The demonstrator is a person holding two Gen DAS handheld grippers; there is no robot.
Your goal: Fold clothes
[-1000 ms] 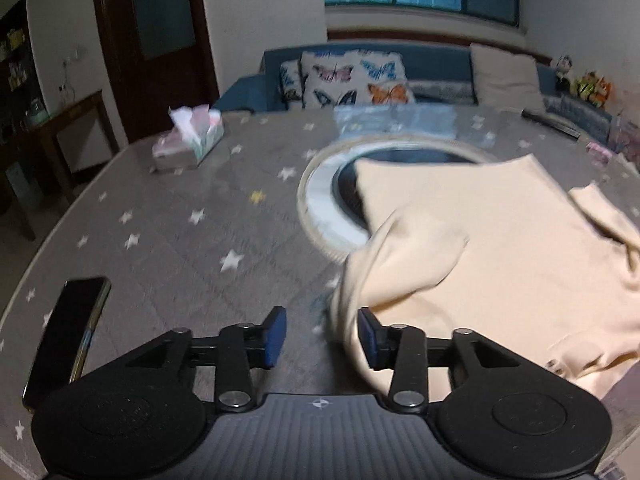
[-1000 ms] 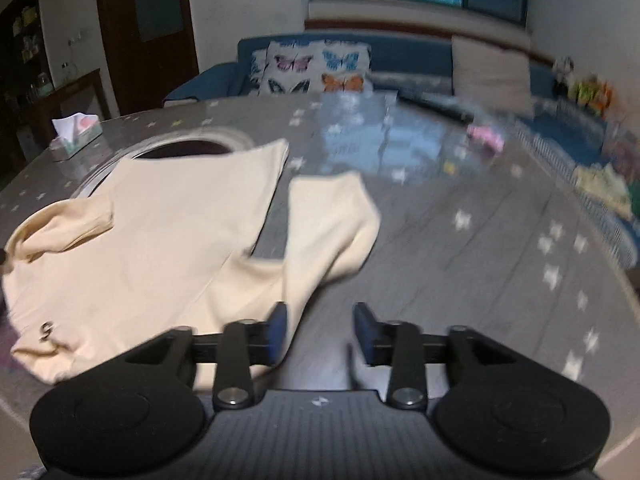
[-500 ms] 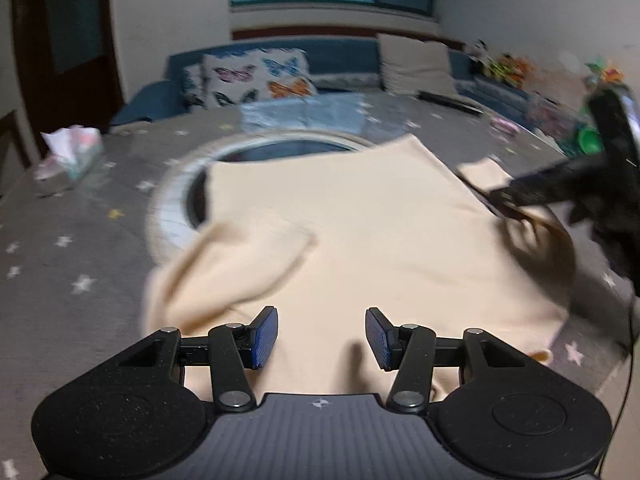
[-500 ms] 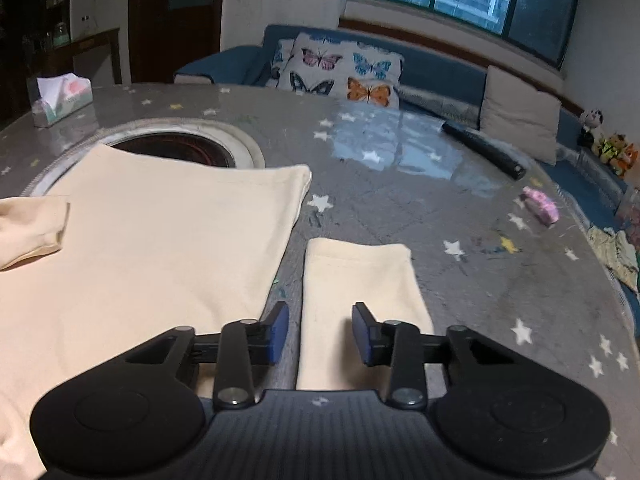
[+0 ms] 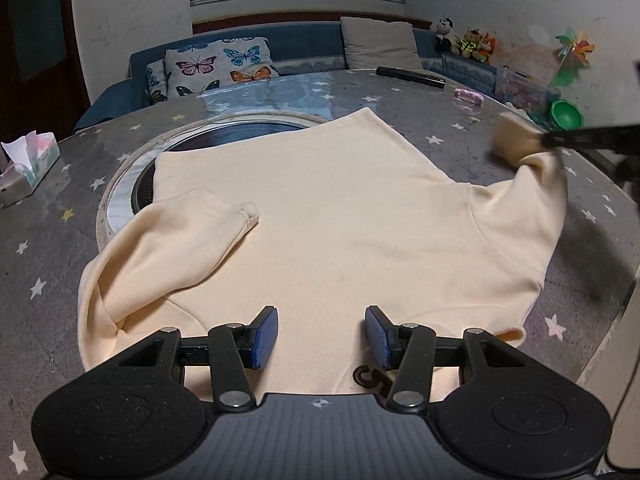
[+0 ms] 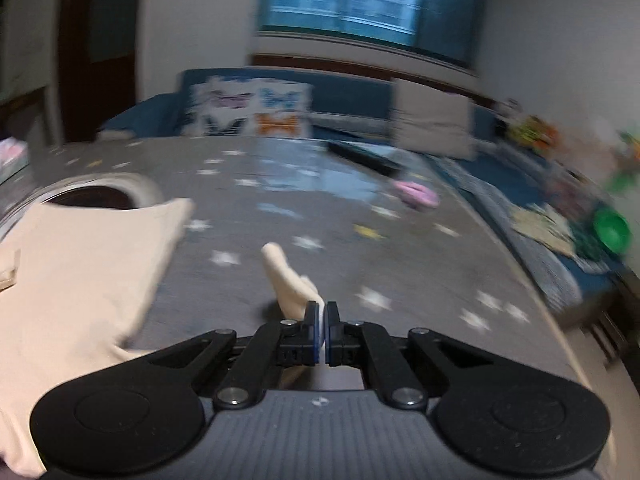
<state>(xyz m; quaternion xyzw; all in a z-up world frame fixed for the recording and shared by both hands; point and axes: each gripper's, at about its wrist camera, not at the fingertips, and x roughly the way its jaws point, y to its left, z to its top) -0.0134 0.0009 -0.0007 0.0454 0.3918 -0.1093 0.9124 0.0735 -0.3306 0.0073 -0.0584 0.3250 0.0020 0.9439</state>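
A cream sweatshirt (image 5: pixel 332 216) lies spread on the round grey star-patterned table (image 5: pixel 60 240). Its left sleeve (image 5: pixel 192 240) is folded in over the body. My left gripper (image 5: pixel 320 336) hovers open over the near hem, blue pads apart, nothing between them. In the left wrist view the right gripper (image 5: pixel 548 142) holds the right sleeve cuff (image 5: pixel 516 140) lifted off the table at the right. The right wrist view, blurred, shows my right gripper (image 6: pixel 322 320) shut on that cuff (image 6: pixel 288 280), with the sweatshirt's body (image 6: pixel 80 264) to the left.
A tissue box (image 5: pixel 24 164) stands at the table's left edge. A black remote (image 5: pixel 410 76), a pink object (image 5: pixel 468 97) and a green bowl (image 5: pixel 566 115) lie at the far right. A round inset ring (image 5: pixel 132 168) lies partly under the sweatshirt. A sofa with cushions (image 5: pixel 220 66) stands behind.
My right gripper has shut on the right sleeve cuff and raised it off the table. My left gripper has swung to face the sweatshirt squarely and stays open.
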